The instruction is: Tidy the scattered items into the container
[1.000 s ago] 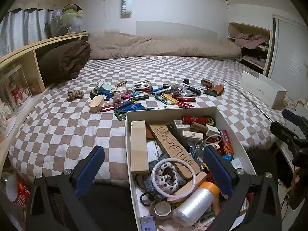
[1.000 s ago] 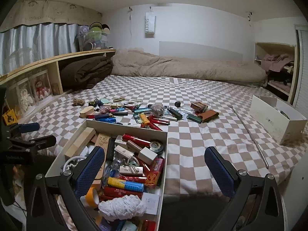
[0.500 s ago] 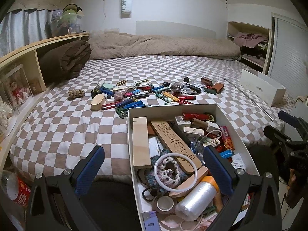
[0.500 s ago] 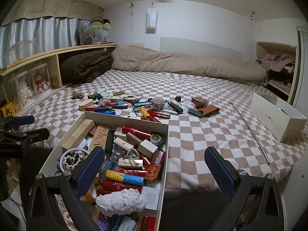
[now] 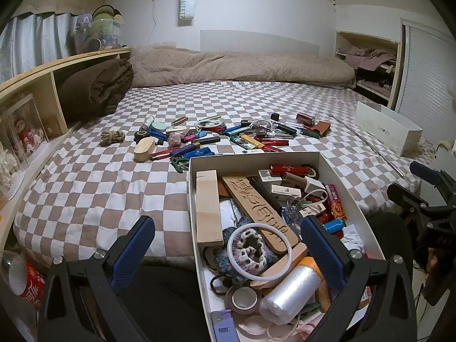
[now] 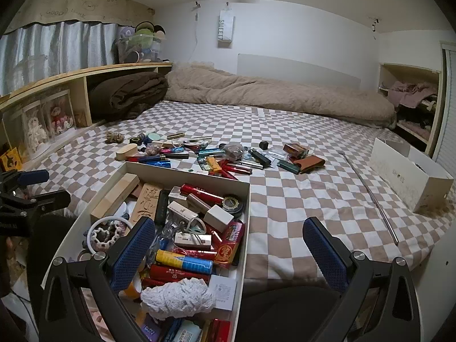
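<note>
The bed with its brown-and-white checked cover fills most of both views, a beige quilt bunched along its far end in the upper middle of the frame. At the near edge, low in the frame, sits the open white cardboard box, already crammed: a pale wooden block and a carved wooden plaque lie along its left side, with a white plastic ring on top of a crocheted piece. Just beyond the box's far wall, across the middle of the frame, a scatter of pens, lighters and small cases lies on the cover, an oval wooden box and a knotted rope bundle at its left end. The left gripper and the right gripper hang over the near edge, jaws spread wide, nothing between them.
</note>
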`<state>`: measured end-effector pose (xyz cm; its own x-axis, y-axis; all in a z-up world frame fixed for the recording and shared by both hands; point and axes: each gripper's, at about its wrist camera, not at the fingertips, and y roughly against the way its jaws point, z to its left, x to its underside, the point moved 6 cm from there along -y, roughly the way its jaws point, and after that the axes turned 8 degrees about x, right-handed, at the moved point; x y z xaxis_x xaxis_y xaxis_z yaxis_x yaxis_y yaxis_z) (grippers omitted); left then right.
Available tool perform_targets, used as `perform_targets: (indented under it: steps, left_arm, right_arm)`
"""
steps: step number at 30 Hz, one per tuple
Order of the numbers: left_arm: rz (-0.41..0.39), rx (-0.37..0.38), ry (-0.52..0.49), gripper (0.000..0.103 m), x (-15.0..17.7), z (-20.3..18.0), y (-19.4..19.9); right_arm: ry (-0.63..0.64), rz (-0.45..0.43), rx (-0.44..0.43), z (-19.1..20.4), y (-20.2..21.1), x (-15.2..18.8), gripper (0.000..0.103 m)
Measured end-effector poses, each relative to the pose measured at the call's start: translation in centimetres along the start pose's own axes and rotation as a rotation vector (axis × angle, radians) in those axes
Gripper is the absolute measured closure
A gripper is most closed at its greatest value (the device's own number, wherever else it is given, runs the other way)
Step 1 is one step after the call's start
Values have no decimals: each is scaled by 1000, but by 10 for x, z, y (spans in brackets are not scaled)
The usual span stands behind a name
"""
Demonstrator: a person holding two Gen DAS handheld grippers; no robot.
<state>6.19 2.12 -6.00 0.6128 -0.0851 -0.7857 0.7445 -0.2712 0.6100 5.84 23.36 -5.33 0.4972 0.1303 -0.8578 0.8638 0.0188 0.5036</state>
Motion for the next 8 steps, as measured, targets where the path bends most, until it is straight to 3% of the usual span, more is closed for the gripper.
perform_targets:
  steps: [8]
  left_arm:
    - [-1, -8, 16, 0, 0, 4, 0]
  right_arm:
    - [-3, 2, 2, -1, -1, 0, 0]
